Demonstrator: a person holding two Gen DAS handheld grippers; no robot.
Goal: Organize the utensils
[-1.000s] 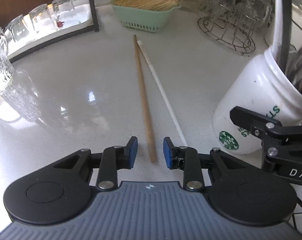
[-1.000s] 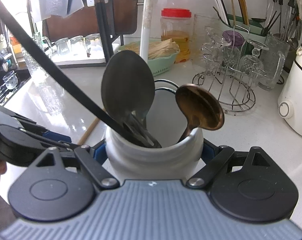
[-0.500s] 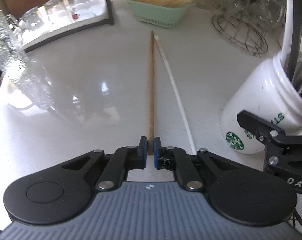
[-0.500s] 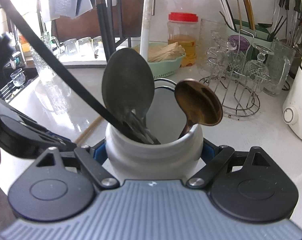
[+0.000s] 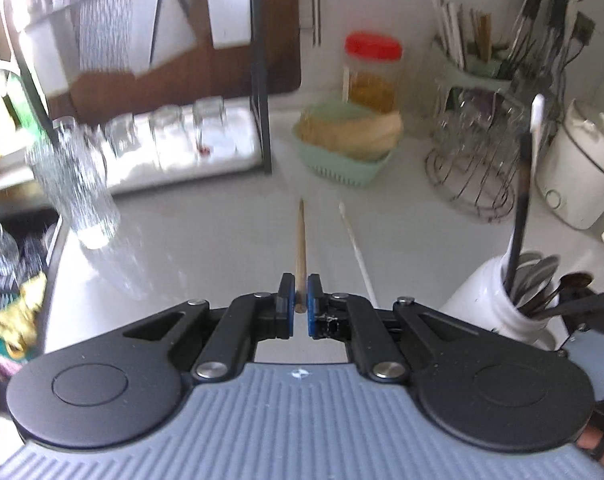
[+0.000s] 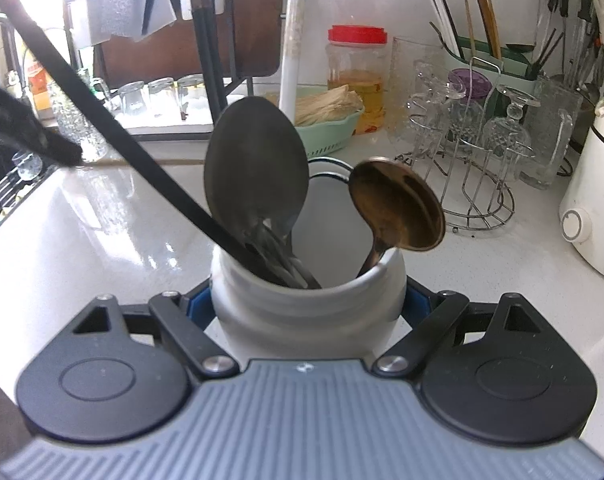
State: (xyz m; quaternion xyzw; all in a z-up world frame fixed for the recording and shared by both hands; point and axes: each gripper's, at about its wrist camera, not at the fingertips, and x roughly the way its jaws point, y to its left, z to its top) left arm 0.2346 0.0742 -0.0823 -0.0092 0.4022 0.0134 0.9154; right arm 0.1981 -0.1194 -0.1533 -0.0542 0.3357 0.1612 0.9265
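Note:
My left gripper [image 5: 298,292] is shut on the near end of a wooden chopstick [image 5: 300,248], which is raised off the white counter and points away from me. A white chopstick [image 5: 356,246] lies on the counter just to its right. My right gripper [image 6: 306,304] is shut on a white jar [image 6: 306,312], its blue pads pressing on both sides. The jar [image 5: 482,300] holds a grey spoon [image 6: 257,176], a brown spoon [image 6: 398,204], a long black handle [image 6: 121,136] and a white handle [image 6: 293,40]. In the right wrist view the raised wooden chopstick [image 6: 141,162] shows at the left.
A mint basket [image 5: 342,164] of sticks stands at the back, with a red-lidded jar [image 5: 372,68] behind it. A wire glass rack [image 5: 474,176] and a white cooker [image 5: 582,176] stand at the right. A textured glass [image 5: 73,184] and a black shelf with glasses [image 5: 161,140] stand at the left, near the sink edge.
The left jaws closed on the wooden chopstick and then rose with it, so more of the back wall shows. The white chopstick stayed on the counter. The right gripper and the jar kept still.

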